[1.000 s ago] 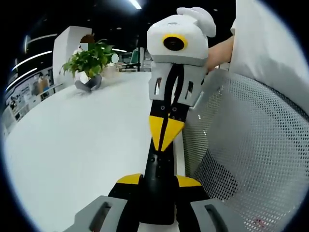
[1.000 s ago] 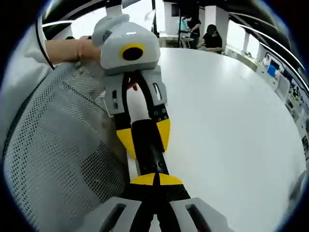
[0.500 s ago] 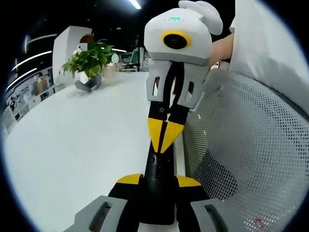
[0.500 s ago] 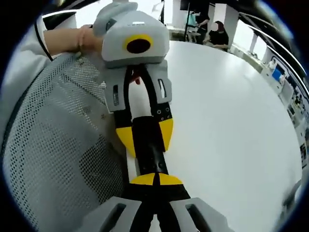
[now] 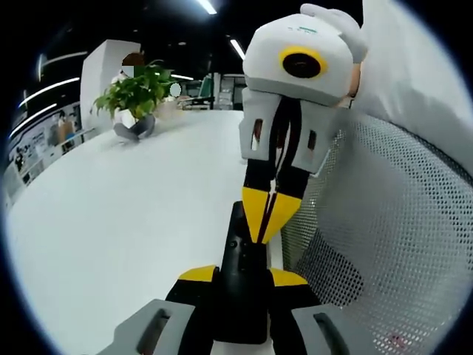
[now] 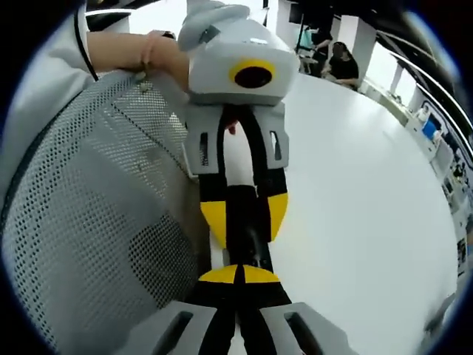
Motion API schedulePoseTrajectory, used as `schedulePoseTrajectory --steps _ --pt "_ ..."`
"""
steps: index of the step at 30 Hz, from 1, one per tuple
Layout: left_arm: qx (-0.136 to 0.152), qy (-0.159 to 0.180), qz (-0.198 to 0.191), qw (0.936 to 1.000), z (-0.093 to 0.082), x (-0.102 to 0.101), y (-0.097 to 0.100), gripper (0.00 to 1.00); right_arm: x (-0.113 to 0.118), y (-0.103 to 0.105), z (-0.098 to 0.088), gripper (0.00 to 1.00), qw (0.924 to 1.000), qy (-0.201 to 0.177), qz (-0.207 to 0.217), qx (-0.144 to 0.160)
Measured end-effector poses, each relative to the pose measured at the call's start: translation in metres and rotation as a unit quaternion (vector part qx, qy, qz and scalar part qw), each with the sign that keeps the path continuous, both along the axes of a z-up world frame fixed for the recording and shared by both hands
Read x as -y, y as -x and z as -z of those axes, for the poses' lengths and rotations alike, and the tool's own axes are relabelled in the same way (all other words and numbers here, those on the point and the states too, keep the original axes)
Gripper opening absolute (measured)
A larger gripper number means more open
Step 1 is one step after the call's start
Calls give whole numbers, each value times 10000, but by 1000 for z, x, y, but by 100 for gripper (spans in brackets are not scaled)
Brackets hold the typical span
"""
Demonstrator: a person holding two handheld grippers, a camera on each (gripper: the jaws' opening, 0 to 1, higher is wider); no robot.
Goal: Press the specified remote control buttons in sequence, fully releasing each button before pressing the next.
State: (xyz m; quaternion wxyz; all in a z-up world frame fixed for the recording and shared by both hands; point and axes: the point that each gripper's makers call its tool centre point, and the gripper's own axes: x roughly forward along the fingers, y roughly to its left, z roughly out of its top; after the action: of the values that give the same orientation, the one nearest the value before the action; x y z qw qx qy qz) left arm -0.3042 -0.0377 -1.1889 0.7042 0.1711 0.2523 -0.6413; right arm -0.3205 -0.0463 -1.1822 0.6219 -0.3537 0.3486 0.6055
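A slim black remote (image 5: 240, 255) is clamped lengthwise between the yellow-tipped jaws of my left gripper (image 5: 242, 275), which is shut on it above the table edge. My right gripper (image 5: 264, 222) comes down from above with its yellow tips shut together, the point resting at the remote's right side near its upper half. In the right gripper view my own shut tips (image 6: 240, 275) meet the near end of the remote (image 6: 246, 222), which the left gripper (image 6: 245, 214) holds between its jaws.
A wide white table (image 5: 118, 207) stretches away, with a potted green plant (image 5: 137, 96) at its far end. A grey mesh chair back (image 5: 384, 222) stands close beside the grippers. A person's hand (image 6: 159, 55) holds the left gripper. People sit far off (image 6: 340, 59).
In the left gripper view the right gripper has shifted right and slightly lower, its tip sliding from the remote's middle toward its right edge. The left gripper keeps its hold.
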Motion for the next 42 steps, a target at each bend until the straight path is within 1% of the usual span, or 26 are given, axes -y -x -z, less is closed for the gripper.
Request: schedulePoseTrajectory --steps 2,4,7,9,12,13,14,15,16,18,20,22,24,28,31,32,33,38,39,41,42 --pt "7 -6 16 10000 0 0 0 25 -1 1 1 0 9997 108 -204 28" --pt "-21 8 10 10000 0 0 1 25 -5 3 1 0 9994 111 -317 115" --pt "-26 9 24 10000 0 0 1 25 -3 4 1 0 9988 239 -388 171" --pt "-17 5 31 10000 0 0 1 25 -4 3 2 0 9995 204 -227 97" --pt "-4 -9 49 10000 0 1 1 25 -3 3 2 0 9997 119 -181 60" --pt "-3 -11 51 10000 0 1 1 25 -3 3 2 0 9999 57 -107 10" --pt "1 -14 56 10000 0 1 1 25 -4 3 1 0 10000 11 -20 -43" --pt "0 -14 56 10000 0 1 1 25 -4 3 1 0 9996 -102 186 -181" --pt "-1 -12 54 10000 0 1 1 25 -4 2 0 0 9991 -166 288 -247" --pt "-10 -8 44 10000 0 1 1 25 -2 2 -1 0 9990 -239 303 -243" --pt "-20 -1 27 10000 0 1 1 25 0 3 -1 0 9987 -196 354 -295" --pt "-18 -5 32 10000 1 1 1 25 2 2 -3 0 9986 -233 398 -244" --pt "-14 -7 43 10000 1 1 1 25 2 -5 -6 0 9983 -272 501 -149" --pt "-3 -14 65 10000 1 1 1 25 0 -13 -5 0 9976 -271 604 -212" --pt "-4 -14 63 10000 1 1 1 25 -3 -9 -1 0 9985 -176 454 -243" --pt "-3 -15 62 10000 1 1 1 25 -3 -12 -1 0 9998 -53 189 11" --pt "-7 -13 59 10000 1 1 1 25 -2 -9 -1 0 9999 33 140 -54" --pt "-16 -10 61 10000 1 1 1 25 -4 -11 0 0 9996 174 206 -85" --pt "-12 -13 63 10000 1 1 1 25 -4 -11 0 0 9996 223 184 -42" --pt "-11 -13 62 10000 1 1 0 25 -4 -12 1 0 9992 371 59 142" --pt "-9 -13 59 10000 1 1 0 25 -4 -12 2 0 9986 443 -75 285"
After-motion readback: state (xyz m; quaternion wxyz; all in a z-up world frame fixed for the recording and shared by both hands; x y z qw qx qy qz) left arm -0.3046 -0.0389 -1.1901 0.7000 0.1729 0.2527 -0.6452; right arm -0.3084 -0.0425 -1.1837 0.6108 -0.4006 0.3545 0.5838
